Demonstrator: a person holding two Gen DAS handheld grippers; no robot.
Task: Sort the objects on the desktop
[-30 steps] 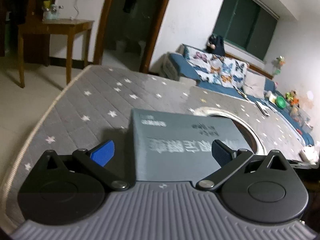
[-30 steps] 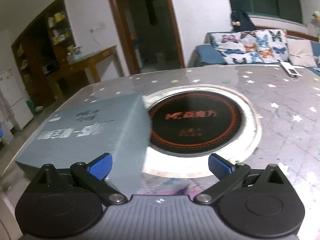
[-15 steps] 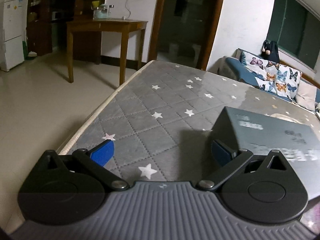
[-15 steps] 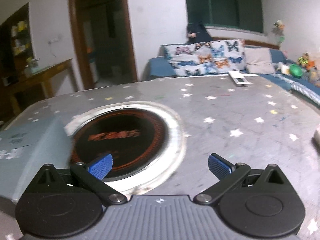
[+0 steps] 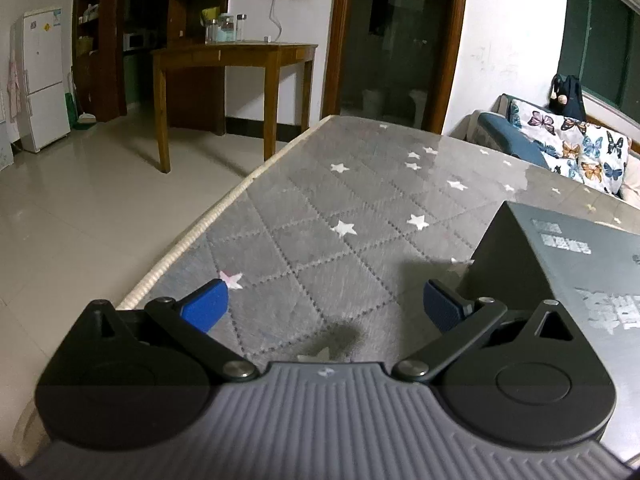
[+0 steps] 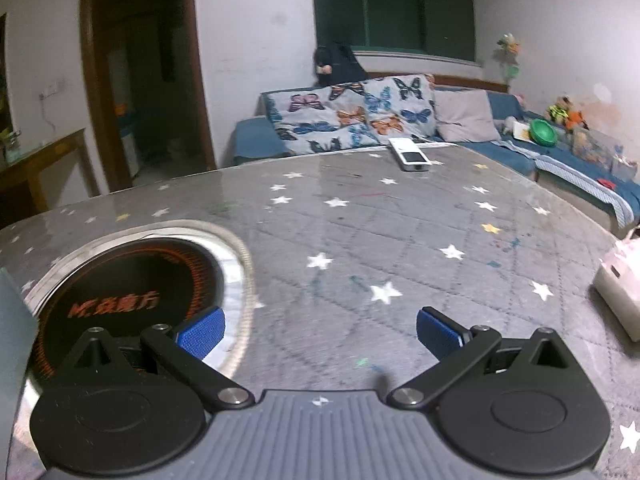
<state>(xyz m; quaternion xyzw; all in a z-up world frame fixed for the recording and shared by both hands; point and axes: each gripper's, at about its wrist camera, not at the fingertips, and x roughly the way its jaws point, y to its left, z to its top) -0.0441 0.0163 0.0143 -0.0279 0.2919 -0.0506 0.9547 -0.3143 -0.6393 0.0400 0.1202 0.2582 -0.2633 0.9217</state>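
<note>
A large grey box (image 5: 560,264) with printed lettering lies on the star-patterned grey table, at the right of the left wrist view. My left gripper (image 5: 324,306) is open over bare tablecloth, its right finger close beside the box's corner. Only a sliver of the box (image 6: 12,320) shows at the left edge of the right wrist view. My right gripper (image 6: 320,330) is open above the cloth with nothing between its fingers. A white remote-like device (image 6: 410,155) lies at the table's far edge. A pale pink-white object (image 6: 620,292) sits at the right edge.
A round black induction cooker (image 6: 132,280) with a metal rim is set into the table left of my right gripper. The table's left edge (image 5: 208,224) drops to a tiled floor. A wooden table (image 5: 228,52) and a blue sofa (image 6: 560,160) stand beyond.
Both grippers have swung away from the box: the left view turned left, the right view turned right. The box slid to the edge of each view. Both stayed open.
</note>
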